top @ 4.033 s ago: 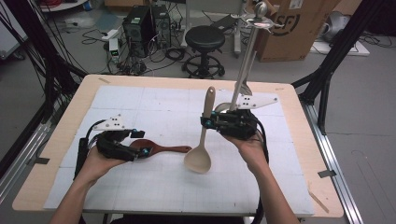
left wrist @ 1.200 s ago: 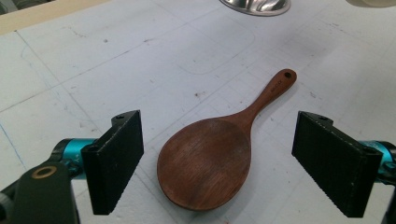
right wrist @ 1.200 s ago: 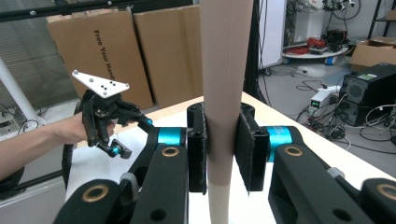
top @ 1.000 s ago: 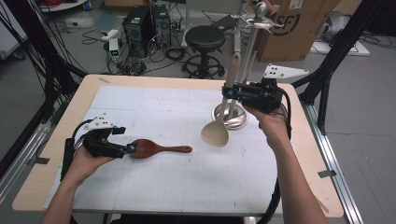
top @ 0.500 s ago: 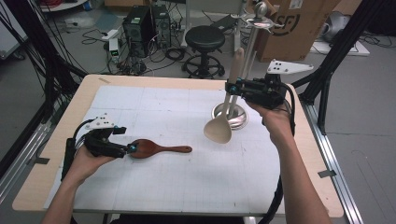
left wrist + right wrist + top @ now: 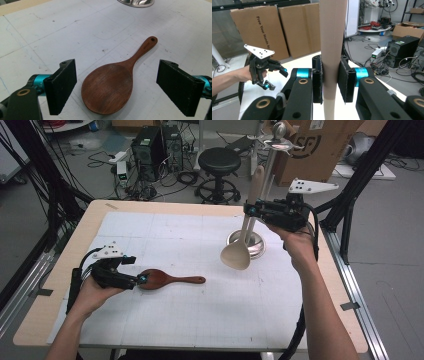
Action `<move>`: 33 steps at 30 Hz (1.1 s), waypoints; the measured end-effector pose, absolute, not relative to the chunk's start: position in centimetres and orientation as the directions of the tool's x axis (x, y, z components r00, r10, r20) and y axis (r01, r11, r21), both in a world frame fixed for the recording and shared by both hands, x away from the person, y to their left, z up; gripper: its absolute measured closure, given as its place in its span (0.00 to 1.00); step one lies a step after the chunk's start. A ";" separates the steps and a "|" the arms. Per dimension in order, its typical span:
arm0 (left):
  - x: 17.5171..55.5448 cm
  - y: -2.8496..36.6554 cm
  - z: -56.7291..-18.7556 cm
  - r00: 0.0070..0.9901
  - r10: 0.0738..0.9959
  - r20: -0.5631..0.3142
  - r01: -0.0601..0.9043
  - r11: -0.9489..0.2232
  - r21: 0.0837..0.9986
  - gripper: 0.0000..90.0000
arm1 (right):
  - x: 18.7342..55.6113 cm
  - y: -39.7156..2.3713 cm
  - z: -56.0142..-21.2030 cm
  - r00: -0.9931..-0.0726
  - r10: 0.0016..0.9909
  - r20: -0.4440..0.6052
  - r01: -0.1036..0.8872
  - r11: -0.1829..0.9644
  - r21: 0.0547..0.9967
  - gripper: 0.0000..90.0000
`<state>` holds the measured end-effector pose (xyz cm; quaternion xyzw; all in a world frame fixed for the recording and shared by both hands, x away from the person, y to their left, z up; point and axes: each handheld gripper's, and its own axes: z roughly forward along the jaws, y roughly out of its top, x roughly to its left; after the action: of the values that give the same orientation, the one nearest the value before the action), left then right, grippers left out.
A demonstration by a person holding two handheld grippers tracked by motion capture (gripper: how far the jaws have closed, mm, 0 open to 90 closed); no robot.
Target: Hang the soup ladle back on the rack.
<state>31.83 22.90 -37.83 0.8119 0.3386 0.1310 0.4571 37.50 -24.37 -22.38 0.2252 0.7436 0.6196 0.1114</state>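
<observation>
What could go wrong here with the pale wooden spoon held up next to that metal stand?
The right gripper clamps the pale wooden spoon on its handle, bowl hanging low, so it might swing or slip in the pads. The spoon hangs close to the silver metal stand, so it could knock the base or pole. The left gripper is open around the dark brown wooden spoon lying flat; closing might push it away.

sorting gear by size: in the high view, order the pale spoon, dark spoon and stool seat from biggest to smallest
1. pale spoon, though it is raised nearer the camera
2. dark spoon
3. stool seat, farther off, so unsure
</observation>
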 end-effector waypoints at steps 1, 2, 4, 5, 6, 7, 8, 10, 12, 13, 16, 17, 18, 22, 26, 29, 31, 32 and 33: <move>31.9 22.9 -37.8 0.738 0.668 -0.097 0.429 -0.354 0.831 0.19 | 37.5 -24.4 -22.3 -0.874 0.473 0.113 0.197 0.131 0.972 0.84; 31.8 22.8 -37.9 0.737 0.669 -0.099 0.431 -0.352 0.831 0.19 | 37.6 -24.4 -22.3 -0.872 0.476 0.114 0.198 0.131 0.971 0.84; 31.8 22.8 -37.9 0.737 0.668 -0.099 0.430 -0.351 0.832 0.19 | 37.8 -24.5 -22.1 -0.870 0.479 0.118 0.203 0.129 0.971 0.84; 31.8 22.8 -37.8 0.737 0.669 -0.100 0.430 -0.349 0.833 0.19 | 37.9 -24.5 -22.0 -0.869 0.479 0.119 0.204 0.129 0.970 0.84; 31.8 22.8 -37.8 0.736 0.669 -0.102 0.430 -0.347 0.834 0.19 | 38.1 -24.5 -21.9 -0.868 0.482 0.121 0.207 0.128 0.970 0.84; 31.8 22.8 -37.8 0.737 0.668 -0.101 0.429 -0.347 0.834 0.19 | 38.2 -24.5 -21.8 -0.866 0.485 0.122 0.208 0.129 0.969 0.84; 31.8 22.8 -37.8 0.737 0.668 -0.101 0.429 -0.347 0.834 0.19 | 38.3 -24.4 -21.6 -0.866 0.487 0.116 0.203 0.130 0.970 0.84; 31.8 22.8 -37.8 0.737 0.669 -0.101 0.430 -0.348 0.833 0.19 | 38.6 -24.3 -21.2 -0.863 0.492 0.116 0.203 0.127 0.971 0.84; 31.9 22.8 -37.8 0.737 0.668 -0.101 0.430 -0.349 0.833 0.18 | 39.0 -24.1 -21.0 -0.860 0.496 0.123 0.212 0.126 0.969 0.84; 31.8 22.8 -37.9 0.737 0.668 -0.100 0.430 -0.350 0.832 0.18 | 39.3 -24.1 -21.0 -0.857 0.501 0.123 0.213 0.128 0.969 0.84; 31.8 22.8 -37.8 0.737 0.668 -0.103 0.430 -0.345 0.835 0.18 | 39.8 -24.0 -20.9 -0.846 0.519 0.124 0.220 0.128 0.967 0.84; 31.8 22.8 -37.8 0.737 0.668 -0.104 0.430 -0.344 0.835 0.18 | 40.0 -24.0 -20.9 -0.843 0.522 0.129 0.227 0.128 0.965 0.84; 31.8 22.8 -37.8 0.738 0.667 -0.104 0.429 -0.344 0.835 0.18 | 40.2 -24.0 -20.9 -0.839 0.528 0.131 0.230 0.126 0.965 0.84; 31.8 22.9 -37.7 0.735 0.669 -0.108 0.428 -0.335 0.839 0.18 | 40.8 -24.0 -20.7 -0.828 0.544 0.137 0.238 0.119 0.964 0.84; 31.8 22.9 -37.7 0.737 0.667 -0.108 0.428 -0.336 0.839 0.18 | 41.3 -23.9 -20.6 -0.817 0.558 0.143 0.249 0.119 0.961 0.84; 31.8 22.9 -37.7 0.739 0.665 -0.109 0.426 -0.334 0.841 0.18 | 41.8 -24.0 -20.5 -0.809 0.569 0.146 0.258 0.122 0.958 0.84; 31.8 22.9 -37.7 0.738 0.666 -0.109 0.424 -0.333 0.842 0.18 | 42.1 -24.0 -20.6 -0.802 0.578 0.149 0.265 0.121 0.957 0.84; 31.8 23.0 -37.7 0.736 0.668 -0.108 0.426 -0.334 0.841 0.18 | 42.2 -24.1 -20.6 -0.799 0.582 0.151 0.267 0.118 0.956 0.84; 31.8 23.0 -37.7 0.735 0.669 -0.109 0.427 -0.332 0.841 0.18 | 42.3 -24.1 -20.6 -0.796 0.586 0.153 0.269 0.115 0.956 0.84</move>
<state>31.76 22.98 -37.68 0.8058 0.3399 0.1292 0.4673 42.33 -24.11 -20.59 0.2908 0.7348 0.5983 0.1323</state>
